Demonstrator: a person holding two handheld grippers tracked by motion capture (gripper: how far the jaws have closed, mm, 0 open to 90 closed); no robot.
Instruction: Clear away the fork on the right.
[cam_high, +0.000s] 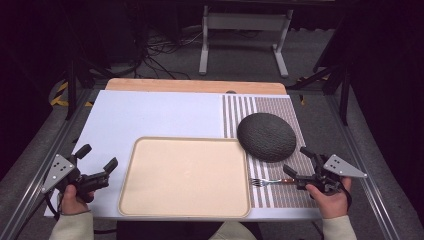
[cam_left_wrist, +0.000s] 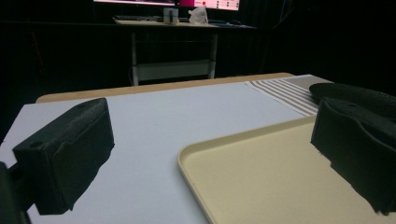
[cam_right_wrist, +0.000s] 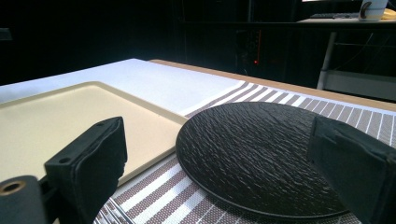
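Dark floor and a grey table frame lie beyond the tabletop (cam_high: 150, 112), which carries a white sheet and, on its right part, a brown-and-white striped placemat (cam_high: 280, 112). At the centre of the near half sits a beige tray (cam_high: 184, 177), bare inside. At about two o'clock from the tray a round black plate (cam_high: 265, 136) with a rough texture rests on the placemat, its left edge just beside the tray's far right corner. At three o'clock from the tray a fork (cam_high: 268, 181) lies on the stripes, tines toward the tray and handle toward the right gripper (cam_high: 300, 165).

That right gripper is held in the person's hand at four o'clock on the tabletop; its jaws stand wide apart and released, the near one just beside the fork's handle end, with the plate ahead of them in the right gripper view. At eight o'clock the left gripper (cam_high: 97, 157) hovers beside the tray's left rim, jaws likewise spread with nothing between them.
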